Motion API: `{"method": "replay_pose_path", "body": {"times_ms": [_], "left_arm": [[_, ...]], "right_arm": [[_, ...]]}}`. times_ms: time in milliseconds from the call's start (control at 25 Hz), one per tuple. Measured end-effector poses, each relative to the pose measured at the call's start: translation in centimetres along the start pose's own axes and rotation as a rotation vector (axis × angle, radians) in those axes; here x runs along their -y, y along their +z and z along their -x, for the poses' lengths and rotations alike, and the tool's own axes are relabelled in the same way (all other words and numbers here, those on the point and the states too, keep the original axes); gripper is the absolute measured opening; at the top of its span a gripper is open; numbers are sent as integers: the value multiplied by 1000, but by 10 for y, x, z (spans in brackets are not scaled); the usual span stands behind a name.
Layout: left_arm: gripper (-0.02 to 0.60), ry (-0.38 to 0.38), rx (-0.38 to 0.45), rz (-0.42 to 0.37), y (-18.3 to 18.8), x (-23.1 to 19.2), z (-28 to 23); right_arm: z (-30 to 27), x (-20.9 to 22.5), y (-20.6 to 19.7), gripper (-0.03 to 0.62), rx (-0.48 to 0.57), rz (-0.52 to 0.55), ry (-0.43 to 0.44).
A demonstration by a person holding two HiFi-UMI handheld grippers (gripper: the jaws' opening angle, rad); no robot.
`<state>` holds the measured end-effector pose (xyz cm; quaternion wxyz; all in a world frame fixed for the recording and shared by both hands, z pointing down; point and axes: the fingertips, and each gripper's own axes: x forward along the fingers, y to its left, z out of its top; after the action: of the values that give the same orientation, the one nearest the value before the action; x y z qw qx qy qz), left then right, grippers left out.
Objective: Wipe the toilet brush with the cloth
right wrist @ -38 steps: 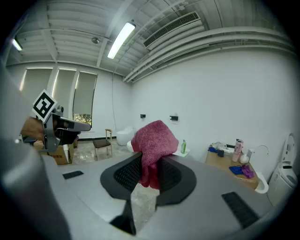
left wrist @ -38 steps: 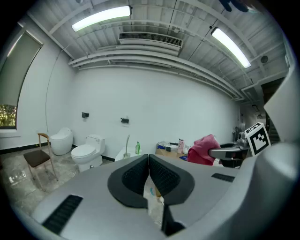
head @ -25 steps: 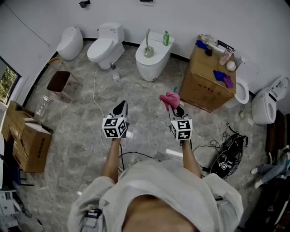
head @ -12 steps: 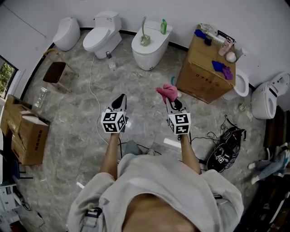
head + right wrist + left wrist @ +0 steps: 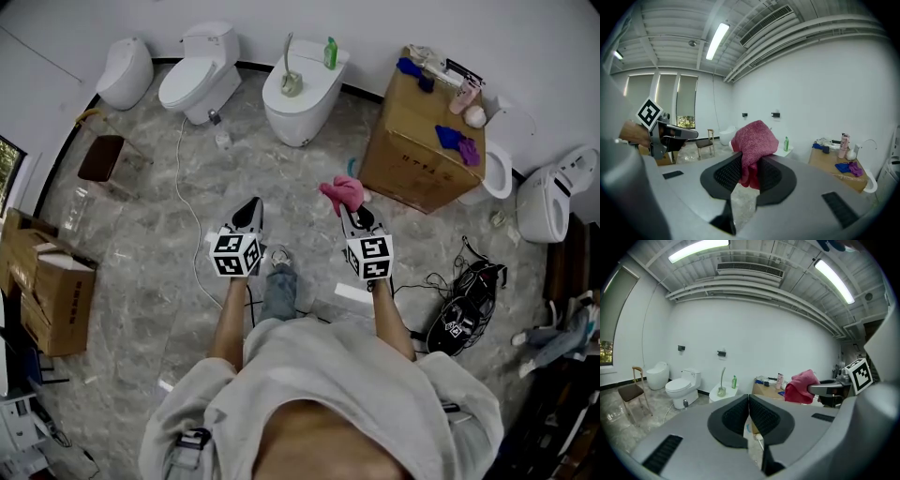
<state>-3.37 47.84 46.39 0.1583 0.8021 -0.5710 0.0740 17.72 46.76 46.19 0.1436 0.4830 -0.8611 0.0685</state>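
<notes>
The right hand-held gripper (image 5: 351, 212) clamps a bunched, nubby pink cloth (image 5: 342, 193). The left hand-held gripper (image 5: 250, 209) has its ribbed jaws together, empty. The toilet brush (image 5: 289, 69) stands atop a glossy white toilet (image 5: 311, 105).

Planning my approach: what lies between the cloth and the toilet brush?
Head view: from the cloth, bare floor, then the toilet the brush stands on.
</notes>
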Motion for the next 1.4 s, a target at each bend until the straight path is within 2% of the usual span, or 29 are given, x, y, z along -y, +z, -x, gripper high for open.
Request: {"method": "replay_pose_path", "body": {"times_ms": [320,640,880,1120,1400], "left_arm": [[21,-56,7,13,28,-41,-87],[21,-92,11,65,66,-107,-162],[21,-141,8,52,91,-142,-214],[21,-172,3,26,107,-160,-245],[22,-163,-25,25,99,-173,-266]], "right_arm": [[-79,31,24,89,-17,18,-24],[-172,49,71,89,-21,45,-55],[-229,64,99,89,-6,44,-98],[-256,70,98,89,-18,20,-123],[-284,80,87,89,-37,-7,-113]]}}
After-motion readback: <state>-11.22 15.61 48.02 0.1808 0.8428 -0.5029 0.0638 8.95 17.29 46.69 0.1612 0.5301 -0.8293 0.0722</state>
